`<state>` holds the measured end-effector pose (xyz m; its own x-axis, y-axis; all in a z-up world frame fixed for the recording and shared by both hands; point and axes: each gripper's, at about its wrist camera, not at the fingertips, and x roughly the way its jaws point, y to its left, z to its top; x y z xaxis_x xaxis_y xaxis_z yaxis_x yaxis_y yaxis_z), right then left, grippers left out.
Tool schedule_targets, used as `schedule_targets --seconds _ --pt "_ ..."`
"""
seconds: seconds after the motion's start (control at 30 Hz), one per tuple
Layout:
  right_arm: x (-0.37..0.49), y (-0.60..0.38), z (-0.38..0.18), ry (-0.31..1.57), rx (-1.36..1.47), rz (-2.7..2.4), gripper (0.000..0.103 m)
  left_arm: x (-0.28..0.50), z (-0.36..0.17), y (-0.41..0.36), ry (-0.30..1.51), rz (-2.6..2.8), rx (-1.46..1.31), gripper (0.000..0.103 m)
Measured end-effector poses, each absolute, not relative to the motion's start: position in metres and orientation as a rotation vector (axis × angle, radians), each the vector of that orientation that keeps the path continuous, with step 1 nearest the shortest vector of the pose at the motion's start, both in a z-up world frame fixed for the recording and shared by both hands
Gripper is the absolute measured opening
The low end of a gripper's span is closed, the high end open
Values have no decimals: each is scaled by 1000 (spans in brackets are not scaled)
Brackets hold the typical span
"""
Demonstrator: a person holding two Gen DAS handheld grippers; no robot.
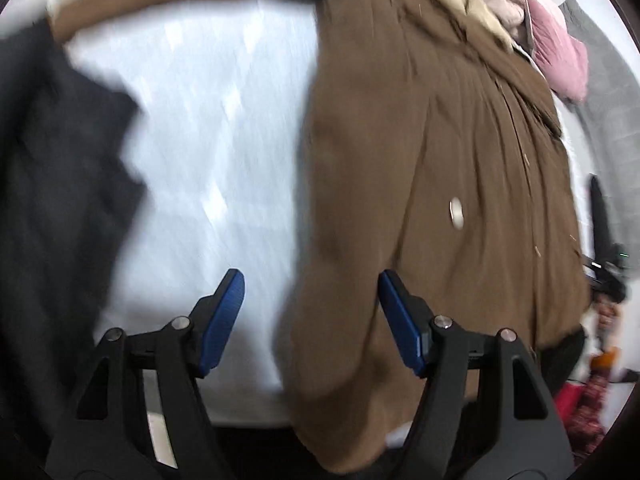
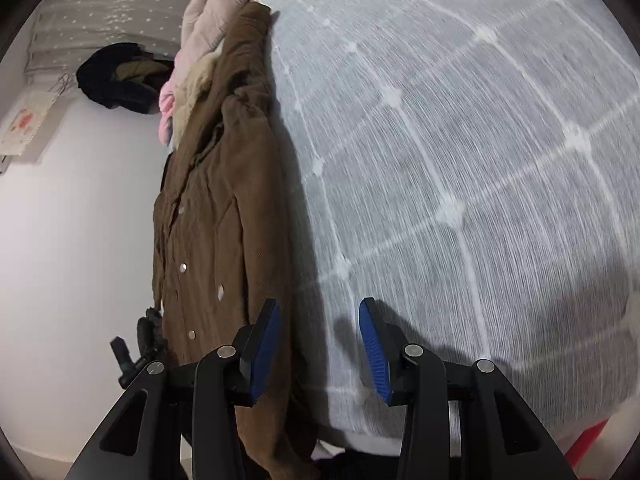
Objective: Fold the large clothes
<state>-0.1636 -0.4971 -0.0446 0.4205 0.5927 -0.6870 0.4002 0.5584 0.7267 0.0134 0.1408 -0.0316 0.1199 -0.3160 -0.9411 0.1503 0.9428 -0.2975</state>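
Note:
A large brown corduroy coat (image 1: 440, 152) with silver snap buttons lies on the pale quilted bed (image 1: 208, 128); one sleeve stretches left along the far edge. My left gripper (image 1: 310, 280) is open and empty, its right finger over the coat's near hem, its left over bare sheet. In the right wrist view the same coat (image 2: 224, 216) lies along the bed's (image 2: 460, 160) left edge, its hem hanging over the near edge. My right gripper (image 2: 318, 308) is open and empty, just right of the coat's edge. The left view is blurred.
A dark garment (image 1: 56, 184) lies at the bed's left. A pink padded garment (image 1: 520, 8) with cream lining lies beyond the coat's collar, also in the right view (image 2: 208, 20). A dark clothes heap (image 2: 120, 76) sits by the wall. The other gripper (image 2: 140, 348) shows beside the coat.

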Motion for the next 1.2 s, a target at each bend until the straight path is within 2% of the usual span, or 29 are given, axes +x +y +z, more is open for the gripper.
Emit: schedule_targets --seconds 0.1,0.17,0.27,0.33,0.4,0.43,0.5,0.57,0.8,0.87,1.1,1.13,1.17,1.2 --pt "-168 -491 -51 1194 1065 154 37 -1 -36 131 1414 -401 -131 70" --pt "-170 -484 -54 1202 1094 189 37 -11 -34 120 1435 -488 -161 56" --pt "-173 -466 -58 1229 1107 241 37 -24 -28 107 1424 -538 -141 45" --pt "-176 -461 -60 1232 1135 266 38 -26 -28 102 1420 -522 -105 41" --pt "-179 -460 -65 1231 1202 283 38 -26 -26 103 1416 -507 -115 32" --pt "-183 -463 -65 1221 1246 287 38 -27 -23 106 1407 -494 -126 20" --pt "-190 -467 -59 1171 1294 315 40 -29 -17 116 1386 -493 -169 14" --pt "-199 -466 -43 1110 1306 367 40 -32 -9 122 1349 -502 -207 12" --pt "-207 -442 -15 1091 1283 477 40 -36 -13 121 1346 -482 -205 12" --pt "-210 -439 -9 1082 1270 492 54 -33 -14 123 1346 -480 -195 13" --pt "-204 -420 -47 1231 1211 386 54 -31 -29 122 1372 -453 -156 15" --pt "-206 -421 -52 1232 1201 372 50 -31 -27 120 1372 -448 -150 14" --pt "-205 -419 -56 1235 1196 372 39 -31 -22 118 1368 -450 -164 9" --pt "-202 -417 -57 1245 1191 366 23 -31 -14 119 1353 -462 -193 8"
